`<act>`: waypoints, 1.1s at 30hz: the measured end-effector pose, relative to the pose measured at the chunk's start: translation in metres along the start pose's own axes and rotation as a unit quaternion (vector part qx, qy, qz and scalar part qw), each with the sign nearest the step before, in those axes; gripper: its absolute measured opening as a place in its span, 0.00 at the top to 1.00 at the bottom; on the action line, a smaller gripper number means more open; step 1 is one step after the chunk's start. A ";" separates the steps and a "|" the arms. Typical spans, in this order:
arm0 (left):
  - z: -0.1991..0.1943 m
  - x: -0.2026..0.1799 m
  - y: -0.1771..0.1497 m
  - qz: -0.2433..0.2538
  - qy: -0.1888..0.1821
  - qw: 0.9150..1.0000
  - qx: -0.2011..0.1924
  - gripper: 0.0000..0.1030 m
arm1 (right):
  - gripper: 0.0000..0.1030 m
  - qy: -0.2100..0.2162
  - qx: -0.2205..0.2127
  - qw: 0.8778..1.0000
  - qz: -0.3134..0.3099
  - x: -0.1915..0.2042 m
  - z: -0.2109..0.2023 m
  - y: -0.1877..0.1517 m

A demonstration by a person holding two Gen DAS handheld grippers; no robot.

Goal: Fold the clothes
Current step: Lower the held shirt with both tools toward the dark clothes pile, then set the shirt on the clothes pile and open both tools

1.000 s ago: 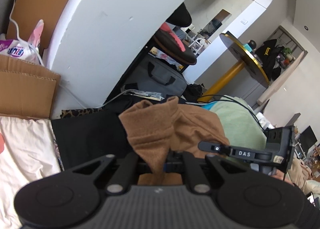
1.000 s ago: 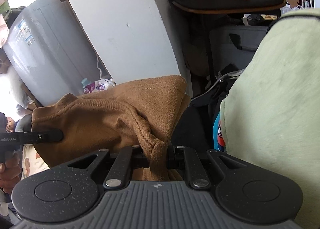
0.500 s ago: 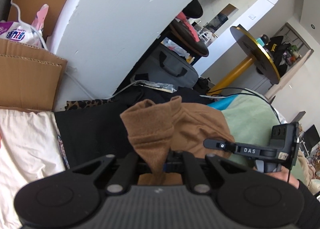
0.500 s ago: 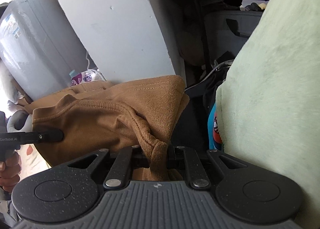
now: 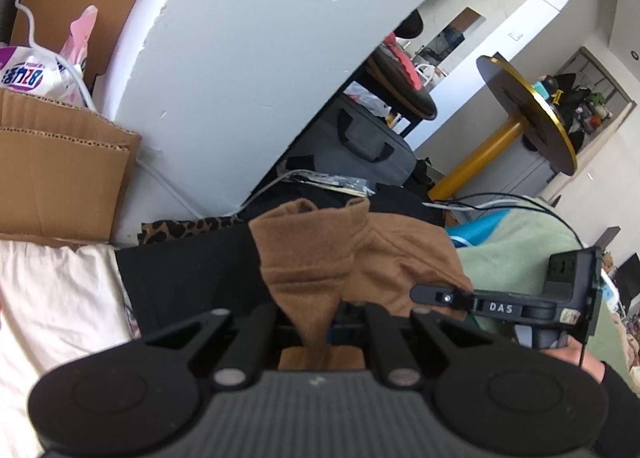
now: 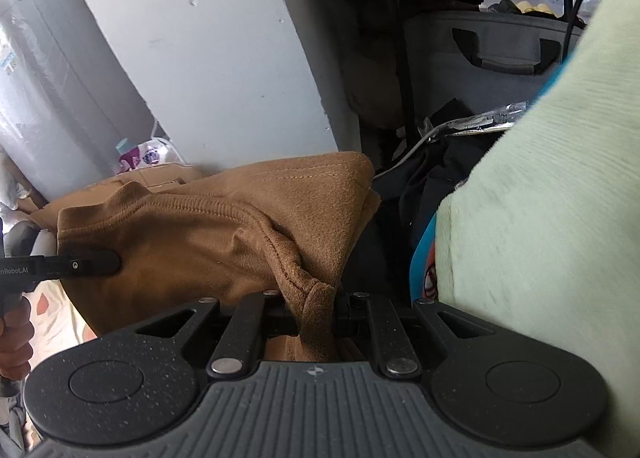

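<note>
A brown garment (image 5: 320,254) hangs bunched between both grippers. My left gripper (image 5: 316,318) is shut on one pinched corner of it. In the right wrist view the same brown garment (image 6: 208,234) spreads to the left, and my right gripper (image 6: 316,306) is shut on a gathered hem. The right gripper's fingers (image 5: 436,294) show side-on at the cloth's right edge in the left wrist view. The left gripper's fingers (image 6: 92,262) reach in from the left edge in the right wrist view. Below the garment lies a black cloth (image 5: 184,278).
A white pillar (image 5: 248,57) stands close behind. Cardboard (image 5: 60,177) and a plastic bag (image 5: 36,73) sit at left, pale bedding (image 5: 52,298) below. A green fleece blanket (image 6: 540,197) fills the right. A grey bag (image 6: 480,57), stool (image 5: 404,89) and yellow-legged table (image 5: 520,113) stand beyond.
Both grippers have sunk and moved forward with the brown garment, toward the pillar. The pillar and green blanket loom larger. Both grips are unchanged.
</note>
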State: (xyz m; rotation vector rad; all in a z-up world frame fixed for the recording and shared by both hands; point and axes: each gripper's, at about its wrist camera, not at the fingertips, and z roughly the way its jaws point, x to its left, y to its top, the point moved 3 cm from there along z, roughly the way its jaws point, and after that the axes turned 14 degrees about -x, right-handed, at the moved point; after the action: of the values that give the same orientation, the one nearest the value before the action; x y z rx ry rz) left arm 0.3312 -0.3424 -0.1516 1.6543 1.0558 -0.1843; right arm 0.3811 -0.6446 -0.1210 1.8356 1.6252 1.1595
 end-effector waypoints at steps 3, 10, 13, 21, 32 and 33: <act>0.012 0.012 0.002 0.003 0.007 1.000 0.004 0.95 | 0.89 -0.004 0.008 1.000 -0.007 -0.002 0.014 0.001; 0.039 0.044 0.006 0.003 0.022 1.000 0.007 0.95 | 0.89 -0.013 0.029 0.999 -0.021 -0.008 0.057 0.000; 0.052 0.058 0.006 0.003 0.031 0.999 0.008 0.95 | 0.89 -0.018 0.038 0.999 -0.027 -0.009 0.076 -0.002; 0.083 0.098 0.001 -0.003 0.050 0.999 0.007 0.95 | 0.89 -0.029 0.057 0.997 -0.041 -0.015 0.125 -0.012; 0.108 0.138 -0.012 -0.006 0.077 0.997 -0.004 0.95 | 0.88 -0.050 0.087 0.992 -0.077 -0.017 0.189 -0.031; 0.110 0.140 -0.012 -0.004 0.078 0.997 -0.004 0.95 | 0.88 -0.052 0.090 0.991 -0.083 -0.016 0.193 -0.031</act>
State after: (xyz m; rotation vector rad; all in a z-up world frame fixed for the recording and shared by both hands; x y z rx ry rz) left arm 0.4475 -0.3603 -0.2855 1.6787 1.1792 -0.0556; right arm 0.5177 -0.6127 -0.2580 1.7942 1.8323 0.8575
